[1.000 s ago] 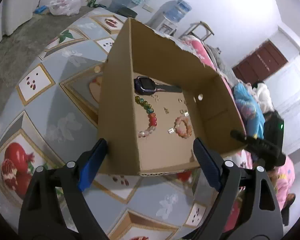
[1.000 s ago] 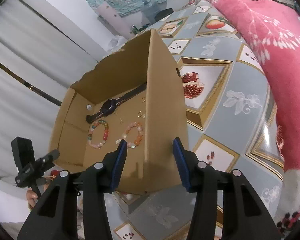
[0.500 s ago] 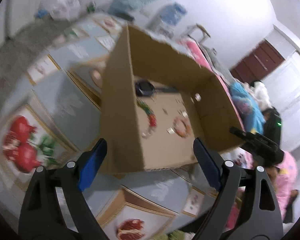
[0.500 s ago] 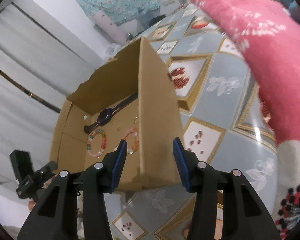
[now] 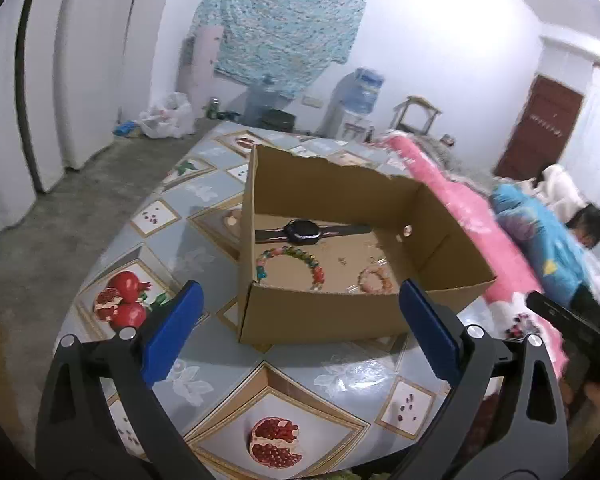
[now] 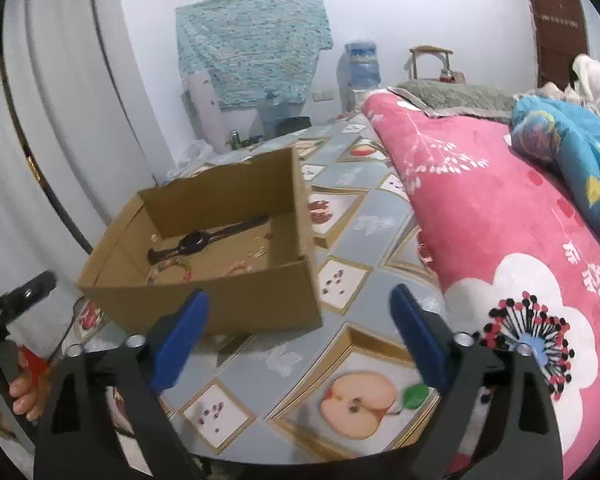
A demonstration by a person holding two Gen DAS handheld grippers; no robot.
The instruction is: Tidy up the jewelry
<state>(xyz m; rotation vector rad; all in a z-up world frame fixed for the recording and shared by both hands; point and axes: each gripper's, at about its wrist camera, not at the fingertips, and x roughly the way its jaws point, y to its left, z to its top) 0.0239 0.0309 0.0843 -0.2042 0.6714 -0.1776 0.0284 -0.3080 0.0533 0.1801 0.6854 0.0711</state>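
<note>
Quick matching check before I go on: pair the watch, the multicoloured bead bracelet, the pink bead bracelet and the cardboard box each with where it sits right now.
Things:
1. watch
2. multicoloured bead bracelet
3. pink bead bracelet
4. cardboard box

Places:
A. on the fruit-patterned cloth
B. box floor, by the far wall
C. box floor, near right
D. box floor, near left

Pairs: 1-B, 2-D, 3-C, 4-A

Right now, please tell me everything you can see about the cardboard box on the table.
The cardboard box is plain brown corrugated card, open on top, with no lid, and its far wall has a torn, uneven edge. One side wall has a small round hole. It sits flat on the fruit-patterned tablecloth. Inside lie a dark watch with its strap stretched flat, a multicoloured bead bracelet, a smaller orange-pink bracelet and some tiny pieces. No hand-held gripper touches it.
</note>
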